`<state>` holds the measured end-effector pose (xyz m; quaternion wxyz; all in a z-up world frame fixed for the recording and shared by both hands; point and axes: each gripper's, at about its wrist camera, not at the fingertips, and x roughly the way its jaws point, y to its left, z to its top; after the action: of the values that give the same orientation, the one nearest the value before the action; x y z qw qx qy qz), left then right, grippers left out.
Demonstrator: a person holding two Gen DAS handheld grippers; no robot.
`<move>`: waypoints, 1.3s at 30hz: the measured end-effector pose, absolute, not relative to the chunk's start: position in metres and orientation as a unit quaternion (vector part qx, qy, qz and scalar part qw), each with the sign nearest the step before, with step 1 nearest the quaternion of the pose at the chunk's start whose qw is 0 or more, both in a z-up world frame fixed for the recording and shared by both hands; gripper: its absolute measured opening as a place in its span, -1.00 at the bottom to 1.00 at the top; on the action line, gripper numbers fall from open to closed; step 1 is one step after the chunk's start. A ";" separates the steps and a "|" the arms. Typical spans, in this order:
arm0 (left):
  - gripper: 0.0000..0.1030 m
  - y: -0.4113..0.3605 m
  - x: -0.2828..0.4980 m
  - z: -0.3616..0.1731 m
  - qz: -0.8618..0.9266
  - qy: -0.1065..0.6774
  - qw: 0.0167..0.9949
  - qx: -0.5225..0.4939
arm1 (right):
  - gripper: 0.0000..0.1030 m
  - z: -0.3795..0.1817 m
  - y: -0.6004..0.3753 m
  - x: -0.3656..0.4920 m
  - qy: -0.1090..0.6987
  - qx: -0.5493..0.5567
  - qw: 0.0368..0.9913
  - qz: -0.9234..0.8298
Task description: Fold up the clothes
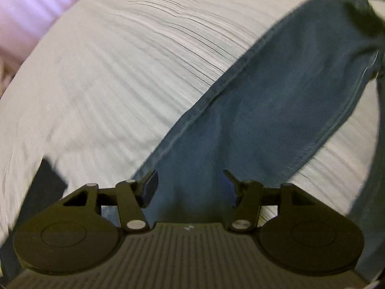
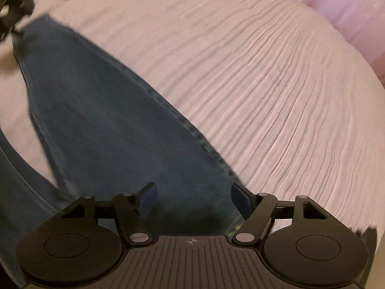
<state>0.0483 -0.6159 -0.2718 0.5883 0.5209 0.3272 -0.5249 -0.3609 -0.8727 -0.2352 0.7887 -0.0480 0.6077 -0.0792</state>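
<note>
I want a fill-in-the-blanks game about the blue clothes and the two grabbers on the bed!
1. The blue garment lies on a ribbed ______ bedcover.
2. The jaws of the left hand-held gripper stand ______, with blue cloth between them.
3. In the right wrist view, the right hand-held gripper has its jaws ______ too.
4. Past the bedcover's far edge sits something ______ in colour.

Missing words: white; open; open; pink

No readable text, label, brand or number shows in either view
</note>
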 end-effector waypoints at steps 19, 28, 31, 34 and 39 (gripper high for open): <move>-0.15 -0.681 0.092 -0.368 -0.579 0.302 0.425 0.626 | 0.40 -0.315 -0.994 -0.361 0.661 -0.054 0.748 0.018; -0.81 -0.665 0.088 -0.371 -0.587 0.305 0.420 0.621 | -0.05 -0.343 -1.008 -0.332 0.691 -0.018 0.718 0.079; -0.88 -0.657 0.092 -0.361 -0.585 0.310 0.436 0.609 | -0.69 -0.333 -0.999 -0.333 0.697 -0.016 0.713 0.073; -0.90 -0.647 0.091 -0.338 -0.592 0.297 0.444 0.604 | -0.76 -0.315 -0.986 -0.340 0.689 -0.037 0.722 0.050; -0.91 -0.613 0.079 -0.274 -0.600 0.248 0.474 0.595 | -0.77 -0.252 -0.959 -0.367 0.646 -0.077 0.760 0.001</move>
<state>0.0795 -0.6126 -0.2743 0.4741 0.5949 0.2485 -0.5996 -0.3673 -0.9585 -0.2524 0.7598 -0.0769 0.6456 0.0009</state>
